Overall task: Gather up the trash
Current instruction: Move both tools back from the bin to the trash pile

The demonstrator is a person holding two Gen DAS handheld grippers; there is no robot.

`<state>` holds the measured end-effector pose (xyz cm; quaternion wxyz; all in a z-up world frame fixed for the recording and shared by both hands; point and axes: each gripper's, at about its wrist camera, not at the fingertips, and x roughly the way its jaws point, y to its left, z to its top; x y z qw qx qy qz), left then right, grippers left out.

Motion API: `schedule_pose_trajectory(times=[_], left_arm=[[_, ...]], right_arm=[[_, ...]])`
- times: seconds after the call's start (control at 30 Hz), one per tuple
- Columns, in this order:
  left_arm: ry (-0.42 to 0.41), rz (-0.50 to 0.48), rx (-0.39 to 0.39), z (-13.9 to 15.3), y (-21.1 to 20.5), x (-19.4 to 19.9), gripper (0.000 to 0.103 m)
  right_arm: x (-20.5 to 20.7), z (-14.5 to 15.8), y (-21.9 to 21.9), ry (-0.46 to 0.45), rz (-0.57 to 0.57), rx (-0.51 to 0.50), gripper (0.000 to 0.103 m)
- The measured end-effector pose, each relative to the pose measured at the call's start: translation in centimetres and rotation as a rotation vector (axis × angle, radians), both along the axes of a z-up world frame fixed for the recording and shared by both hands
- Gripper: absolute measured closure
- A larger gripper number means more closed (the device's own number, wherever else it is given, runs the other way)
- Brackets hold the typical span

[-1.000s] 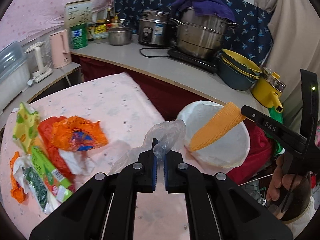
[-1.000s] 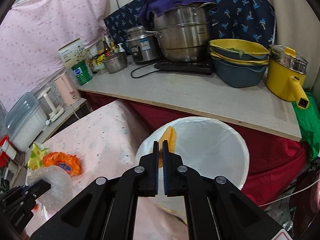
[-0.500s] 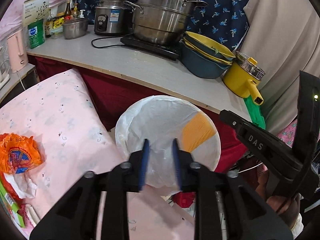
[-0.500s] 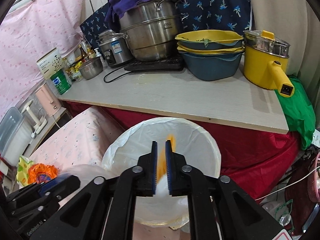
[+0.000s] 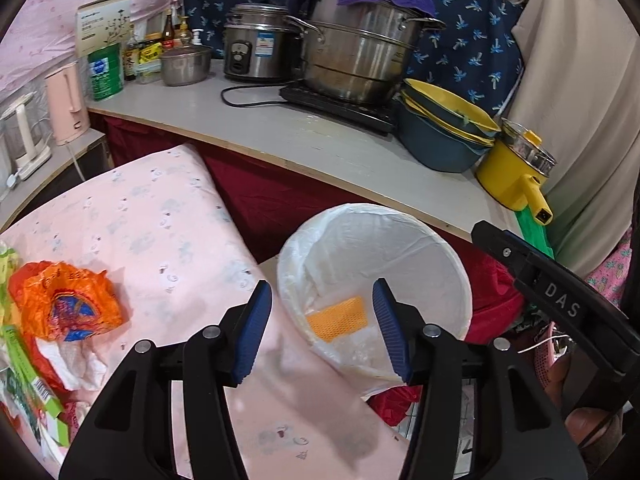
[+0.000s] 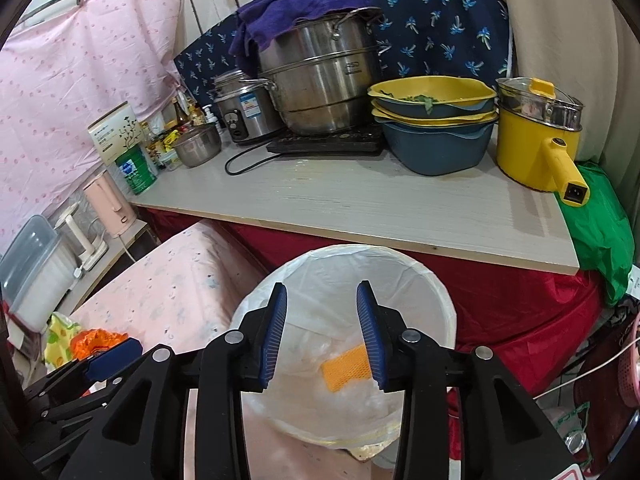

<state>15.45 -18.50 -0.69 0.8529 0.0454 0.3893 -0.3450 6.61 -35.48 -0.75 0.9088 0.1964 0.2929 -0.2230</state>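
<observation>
Both grippers let go now: left gripper (image 5: 322, 330) and right gripper (image 6: 322, 330) spread wide, orange mesh (image 5: 338, 318) and clear bag (image 6: 360, 396) down in the bin (image 5: 444, 240).

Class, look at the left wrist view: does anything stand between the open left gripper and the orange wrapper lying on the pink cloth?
Nothing visible does. Only bare pink cloth lies between the left gripper and the orange wrapper.

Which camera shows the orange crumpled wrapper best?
The left wrist view: the orange crumpled wrapper lies in plain sight on the pink tablecloth. In the right wrist view only a small bit peeks out behind the left hand-held gripper.
</observation>
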Motion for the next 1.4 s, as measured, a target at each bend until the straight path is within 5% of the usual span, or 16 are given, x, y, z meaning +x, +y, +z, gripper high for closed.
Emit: schedule_pose_trajectory(times=[0.53,0.77,1.4], left_arm=[[-0.042,0.264,0.009,1.6,12.3,0.7,0.046],[-0.045,0.419,0.032,1.7,19.3,1.1,0.031],[0.047,0.75,0.084,-2.0,36.6,1.8,0.025]], right_arm=[[2.4,2.0,9.7,-0.013,0.17,-0.035,0.058],[4.0,2.1,15.2,-0.005,0.273,-0.049,0.05],[8.3,-0.3,27.5,0.073,0.47,-0.072,0.038]])
